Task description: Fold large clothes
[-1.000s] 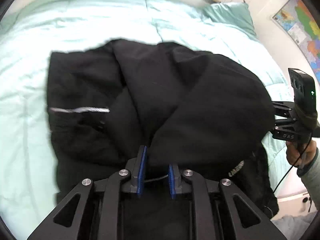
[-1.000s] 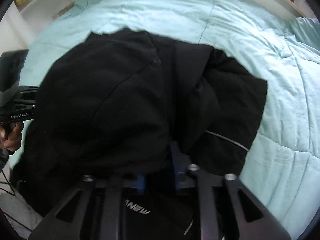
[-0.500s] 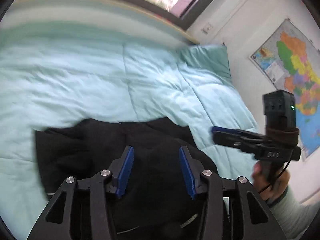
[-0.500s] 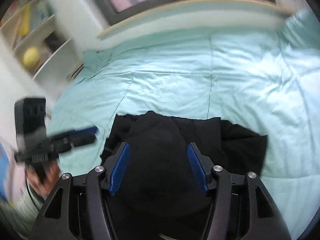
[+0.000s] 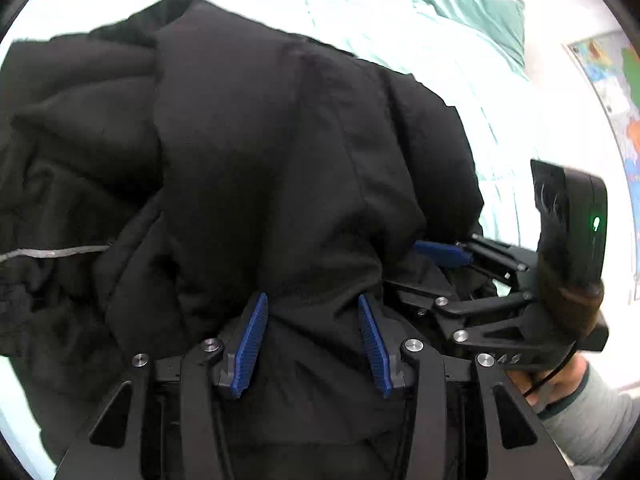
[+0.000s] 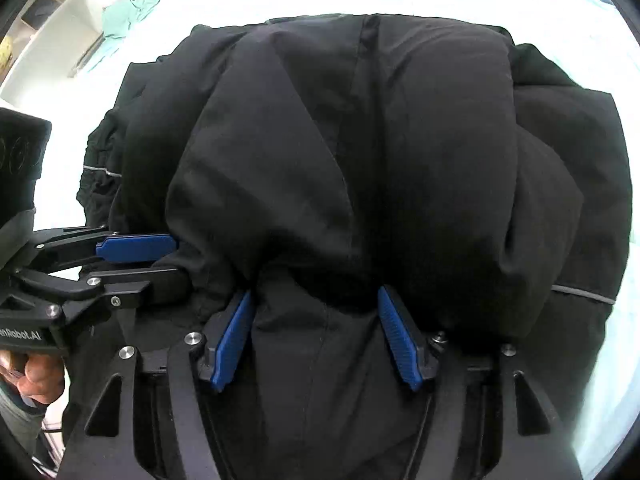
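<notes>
Both grippers, the left gripper (image 5: 310, 322) and the right gripper (image 6: 316, 314), straddle the near edge of the black jacket (image 5: 248, 152); the left's jaws stand apart, the right's are opening, neither pinching cloth. That suits a folded bundle resting on the pale green bedspread (image 5: 404, 28), with 2 layers stacked.

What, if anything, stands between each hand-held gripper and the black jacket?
Nothing visible. The black jacket bulges right between the blue pads of the left hand-held gripper and of the right hand-held gripper, whose jaws are opening.
</notes>
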Tool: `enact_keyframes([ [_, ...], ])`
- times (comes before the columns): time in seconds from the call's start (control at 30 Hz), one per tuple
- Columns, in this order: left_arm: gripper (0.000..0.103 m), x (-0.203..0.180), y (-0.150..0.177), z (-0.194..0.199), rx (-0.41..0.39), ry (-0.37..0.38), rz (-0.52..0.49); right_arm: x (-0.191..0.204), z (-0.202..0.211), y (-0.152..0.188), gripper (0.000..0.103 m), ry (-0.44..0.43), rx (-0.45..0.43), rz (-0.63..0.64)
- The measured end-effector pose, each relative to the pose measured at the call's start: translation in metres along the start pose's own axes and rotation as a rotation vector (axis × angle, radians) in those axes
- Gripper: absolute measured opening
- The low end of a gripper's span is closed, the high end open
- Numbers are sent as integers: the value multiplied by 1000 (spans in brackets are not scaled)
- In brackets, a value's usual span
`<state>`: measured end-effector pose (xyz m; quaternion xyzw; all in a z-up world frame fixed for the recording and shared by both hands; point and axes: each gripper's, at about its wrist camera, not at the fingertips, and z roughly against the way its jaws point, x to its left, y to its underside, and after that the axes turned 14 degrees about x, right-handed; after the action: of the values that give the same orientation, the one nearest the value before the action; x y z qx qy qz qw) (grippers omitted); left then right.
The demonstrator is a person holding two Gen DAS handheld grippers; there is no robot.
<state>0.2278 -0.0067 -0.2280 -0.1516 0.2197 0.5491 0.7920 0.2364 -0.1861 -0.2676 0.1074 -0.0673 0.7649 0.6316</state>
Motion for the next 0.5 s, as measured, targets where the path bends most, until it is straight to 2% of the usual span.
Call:
enact_keyframes([
  [0.1, 48, -17, 18, 20, -32, -11, -76, 7, 35, 16, 65, -20, -28, 35],
  [0.2, 49, -31, 39, 37, -73, 88, -126, 21, 60, 37, 66, -56, -102, 75],
  [0.23, 50, -31, 43, 35, -70, 120, -119, 24, 58, 40, 67, -52, -109, 79],
  [0.27, 50, -30, 44, 30, -64, 118, -102, 25, 53, 41, 67, -36, -104, 77],
  [0.33, 49, -17, 41, 5, -27, 37, -35, 22, 21, 42, 67, 12, -53, 39],
  [0.37, 48, -10, 39, -10, -4, 21, -11, 15, 3, 40, 67, 10, -18, 12],
  [0.43, 45, -1, 36, -30, 17, 28, 21, 6, -18, 41, 67, -12, -6, -10],
  [0.5, 45, -4, 36, -31, 9, 23, 30, 9, -17, 41, 67, 3, -14, -3],
])
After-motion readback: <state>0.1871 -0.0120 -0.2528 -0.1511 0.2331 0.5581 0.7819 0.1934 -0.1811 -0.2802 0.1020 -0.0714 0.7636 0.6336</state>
